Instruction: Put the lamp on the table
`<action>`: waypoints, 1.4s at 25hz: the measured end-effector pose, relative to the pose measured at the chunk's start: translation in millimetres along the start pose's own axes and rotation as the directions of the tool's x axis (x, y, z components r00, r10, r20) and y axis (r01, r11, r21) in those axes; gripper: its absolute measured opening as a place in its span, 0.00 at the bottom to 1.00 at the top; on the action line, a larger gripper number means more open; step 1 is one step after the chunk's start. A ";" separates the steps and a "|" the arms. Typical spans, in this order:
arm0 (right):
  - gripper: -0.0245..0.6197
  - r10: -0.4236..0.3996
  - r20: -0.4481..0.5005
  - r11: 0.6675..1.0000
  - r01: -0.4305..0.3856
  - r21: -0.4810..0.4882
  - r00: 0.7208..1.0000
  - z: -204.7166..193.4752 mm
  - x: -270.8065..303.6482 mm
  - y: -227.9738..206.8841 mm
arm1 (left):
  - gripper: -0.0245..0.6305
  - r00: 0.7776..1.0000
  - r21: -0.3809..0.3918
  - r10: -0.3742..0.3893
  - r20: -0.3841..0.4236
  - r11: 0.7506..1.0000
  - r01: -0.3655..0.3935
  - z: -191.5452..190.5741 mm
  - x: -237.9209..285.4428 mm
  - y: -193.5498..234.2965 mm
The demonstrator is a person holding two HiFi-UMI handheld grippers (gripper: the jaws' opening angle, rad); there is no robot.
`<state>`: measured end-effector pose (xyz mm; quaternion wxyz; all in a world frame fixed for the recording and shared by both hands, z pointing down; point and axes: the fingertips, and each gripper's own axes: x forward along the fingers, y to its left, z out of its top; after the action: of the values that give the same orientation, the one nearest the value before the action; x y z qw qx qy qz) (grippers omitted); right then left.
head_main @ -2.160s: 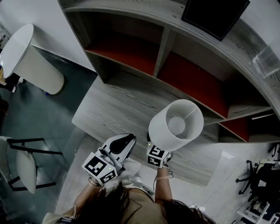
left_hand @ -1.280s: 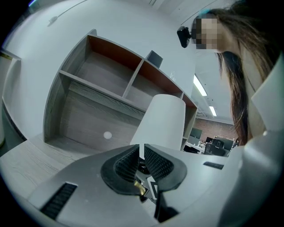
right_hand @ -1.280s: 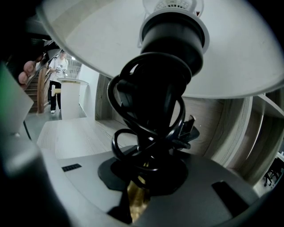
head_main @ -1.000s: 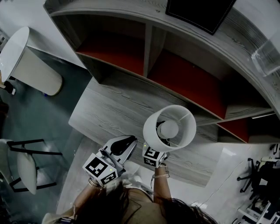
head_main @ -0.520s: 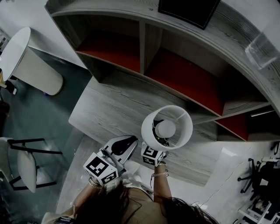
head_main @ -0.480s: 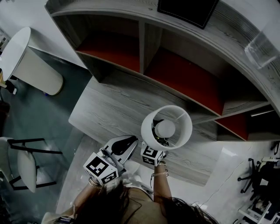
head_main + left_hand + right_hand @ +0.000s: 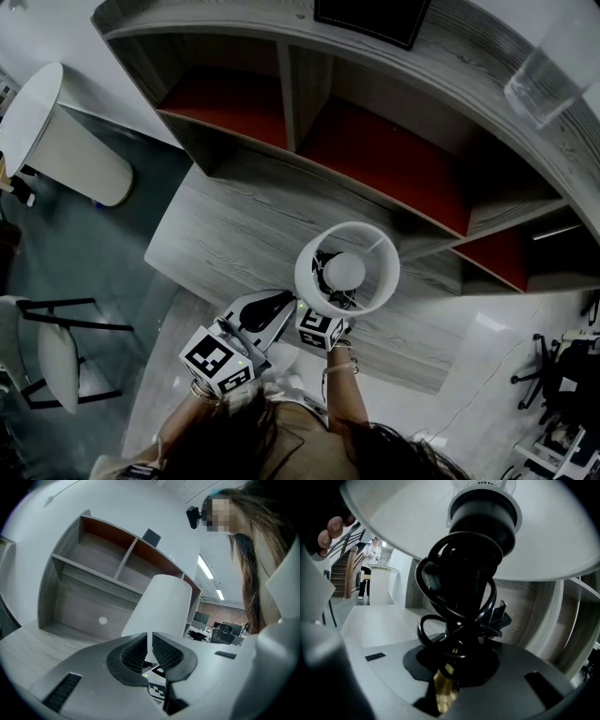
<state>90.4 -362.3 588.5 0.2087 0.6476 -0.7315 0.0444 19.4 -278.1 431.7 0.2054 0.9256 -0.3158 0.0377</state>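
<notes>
Two right gripper [image 7: 449,674] jaws clamp the lamp stem [image 7: 444,689]; left gripper [image 7: 150,643] closed, empty.

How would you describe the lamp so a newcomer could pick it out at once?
Find the grey wooden shelf unit with red-lined compartments, then the low grey table in front of it. Over the table's near edge is the lamp: the only round white shade, open-topped, bulb showing inside, black cord bundled beneath.

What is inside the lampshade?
From above, a white bulb sits inside the lampshade. From below, a black socket and a coiled black cord show; the cord covers most of the brass stem.
</notes>
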 end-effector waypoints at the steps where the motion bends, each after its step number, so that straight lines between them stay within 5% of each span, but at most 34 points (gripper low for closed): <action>1: 0.15 -0.001 -0.003 1.000 0.001 0.004 1.000 0.1 0.0 -0.1 | 0.10 1.000 0.002 -0.001 0.000 1.000 0.001 -0.1 -0.3 -1.4; 35: 0.24 -0.010 -0.138 0.998 0.018 0.056 0.990 -18.4 -19.6 1.4 | 0.10 0.999 0.007 -0.029 0.044 1.000 0.028 -4.4 -36.0 -20.5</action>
<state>95.1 -337.8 598.4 0.2406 0.6538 -0.7092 0.1084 3.3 -241.1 421.2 0.1960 0.9312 -0.3068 0.0154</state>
